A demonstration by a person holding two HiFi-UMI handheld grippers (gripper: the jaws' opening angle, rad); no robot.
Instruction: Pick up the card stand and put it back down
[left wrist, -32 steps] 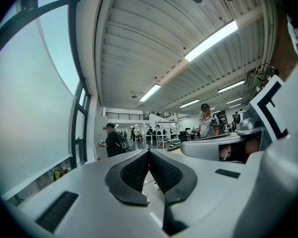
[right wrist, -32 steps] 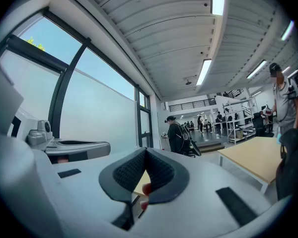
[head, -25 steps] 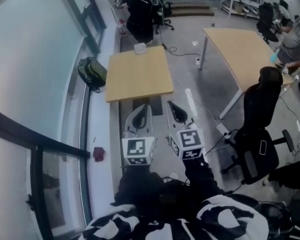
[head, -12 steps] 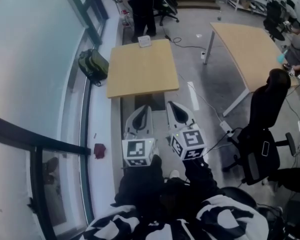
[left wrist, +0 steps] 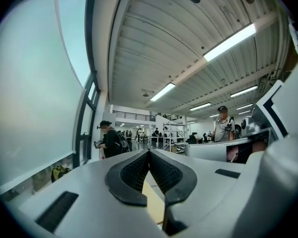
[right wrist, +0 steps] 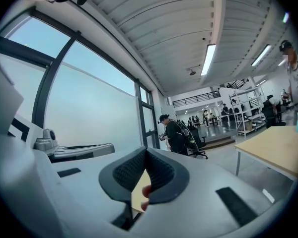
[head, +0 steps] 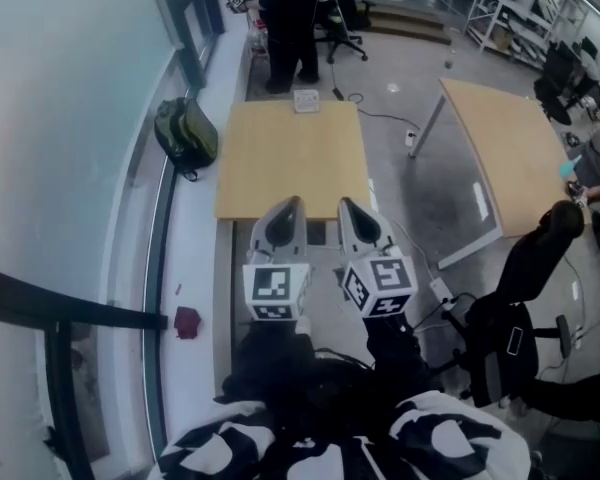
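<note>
A small white card stand (head: pixel 306 100) sits at the far edge of a light wooden table (head: pixel 290 163). My left gripper (head: pixel 288 206) and right gripper (head: pixel 350 208) are held side by side and level, with their tips over the table's near edge, far short of the stand. In the left gripper view the left gripper (left wrist: pixel 149 152) has its black pads pressed together with nothing between them. The right gripper view shows the right gripper (right wrist: pixel 146 152) with its pads meeting at the tip, also empty. The stand does not show in either gripper view.
A person in black (head: pixel 288 18) stands just beyond the table's far end. A green backpack (head: pixel 186 133) lies left of the table by the glass wall. A second table (head: pixel 510 148) and a black office chair (head: pixel 510 308) are on the right, with cables on the floor.
Both grippers have moved forward together and now reach the table's near edge; the table and card stand look nearer. The jaws stay shut.
</note>
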